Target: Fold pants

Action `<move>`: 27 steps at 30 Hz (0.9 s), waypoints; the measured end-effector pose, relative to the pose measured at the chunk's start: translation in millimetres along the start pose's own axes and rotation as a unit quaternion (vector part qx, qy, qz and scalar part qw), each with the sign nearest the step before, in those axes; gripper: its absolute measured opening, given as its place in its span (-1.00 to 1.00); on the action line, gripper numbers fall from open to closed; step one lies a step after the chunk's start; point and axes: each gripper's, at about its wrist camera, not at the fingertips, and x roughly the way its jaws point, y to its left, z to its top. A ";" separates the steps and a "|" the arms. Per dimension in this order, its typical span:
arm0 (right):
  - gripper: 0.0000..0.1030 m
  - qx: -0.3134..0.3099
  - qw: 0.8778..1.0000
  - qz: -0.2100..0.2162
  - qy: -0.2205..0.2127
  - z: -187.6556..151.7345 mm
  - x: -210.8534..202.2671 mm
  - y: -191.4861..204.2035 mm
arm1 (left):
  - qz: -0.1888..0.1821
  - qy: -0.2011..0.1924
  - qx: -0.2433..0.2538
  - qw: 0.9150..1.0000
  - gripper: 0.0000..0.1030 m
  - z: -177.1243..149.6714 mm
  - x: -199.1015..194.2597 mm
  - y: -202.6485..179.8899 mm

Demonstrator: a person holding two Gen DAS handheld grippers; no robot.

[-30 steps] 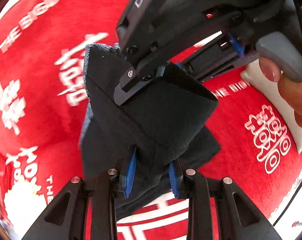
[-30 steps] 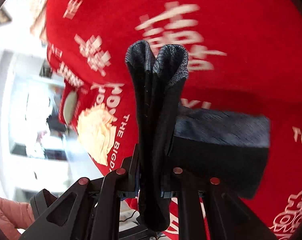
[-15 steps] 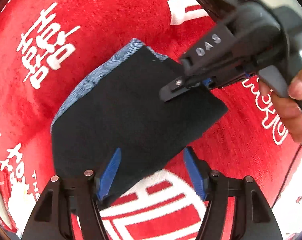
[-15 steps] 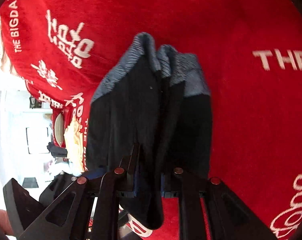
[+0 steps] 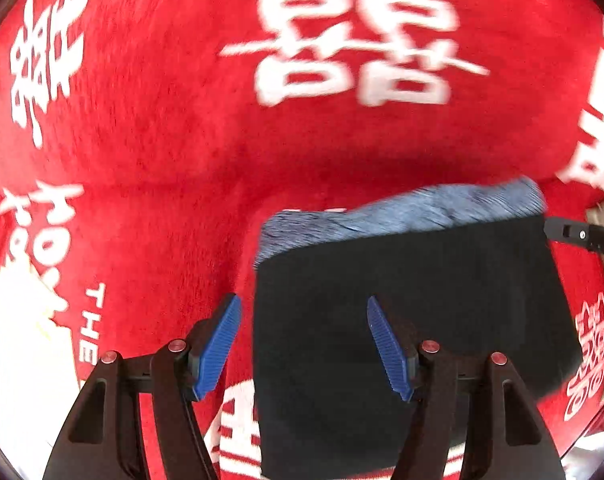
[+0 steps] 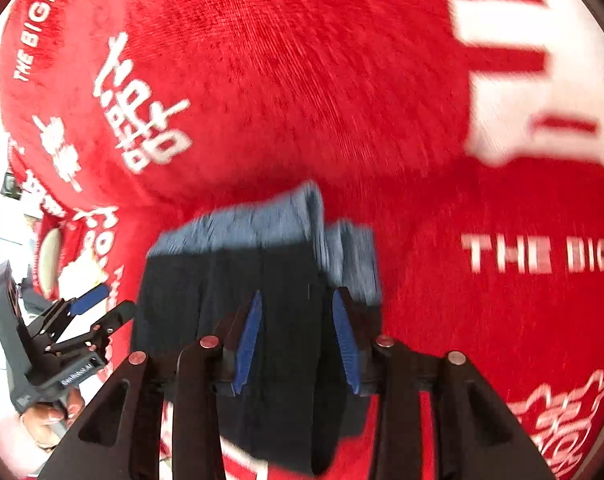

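Observation:
The folded dark pants [image 5: 422, 312] lie flat on the red cloth, their blue-grey waistband [image 5: 402, 212] at the far edge. My left gripper [image 5: 302, 344] stands open just above them; the pants' left edge runs between its blue pads [image 5: 217, 348] without touching them. My right gripper [image 6: 297, 340] hangs over the pants [image 6: 221, 280] and its jaws are opening; a dark fold lies between the pads, which do not press it. One right finger's tip [image 5: 582, 236] shows at the pants' far right corner. The left gripper [image 6: 89, 312] appears low on the left.
A red plush cloth [image 5: 181, 120] with white characters covers the whole surface. Its edge [image 6: 21, 160] falls away at the left of the right wrist view, with a bright room beyond. A person's hand [image 6: 49, 412] grips the left tool's handle.
Both grippers came down and the hanging pants now lie flat on the cloth. The left gripper let go and slid to the pants' left edge. The right jaws have spread off the fold.

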 end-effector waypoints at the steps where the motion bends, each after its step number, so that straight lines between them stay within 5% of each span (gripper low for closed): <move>1: -0.21 -0.002 1.000 -0.008 0.000 5.1 5.4 2.0 | -0.004 0.006 -0.009 1.000 0.29 1.5 6.7 4.2; 4: -0.24 -0.005 1.000 -0.003 0.002 15.2 17.1 6.6 | -0.022 0.025 -0.018 0.999 0.29 -1.2 28.1 3.8; 5: -0.39 -0.017 1.000 -0.012 0.003 15.7 17.7 11.3 | -0.027 0.029 -0.018 0.999 0.29 -4.2 32.0 2.2; 6: -0.80 -0.032 0.999 -0.029 0.008 15.5 18.7 16.4 | -0.029 0.031 -0.017 0.999 0.29 -5.1 35.2 2.4; 11: -1.00 -0.052 0.996 -0.066 0.043 0.5 21.3 13.5 | -0.032 0.026 0.003 0.999 0.30 -22.3 32.4 -18.9; 13: -1.00 -0.056 0.992 -0.093 0.064 -13.0 27.0 1.2 | -0.028 0.024 0.011 0.999 0.47 -27.9 32.1 -27.3; 17: -0.98 -0.013 0.996 -0.078 0.047 -27.6 9.3 -13.0 | -0.027 0.028 0.006 0.999 0.47 -29.4 33.0 -29.6; 21: -0.72 0.006 0.997 -0.077 0.022 -36.4 -18.0 -6.3 | -0.024 0.037 0.003 0.999 0.47 -26.9 33.0 -26.8; 24: 0.10 -0.007 0.997 -0.073 0.008 -43.1 -32.7 12.7 | -0.020 0.043 0.003 0.999 0.47 -26.9 32.5 -25.2; 27: 0.13 -0.045 0.997 -0.061 -0.003 -53.1 -43.7 36.3 | -0.017 0.046 0.001 0.999 0.47 -30.9 30.4 -28.1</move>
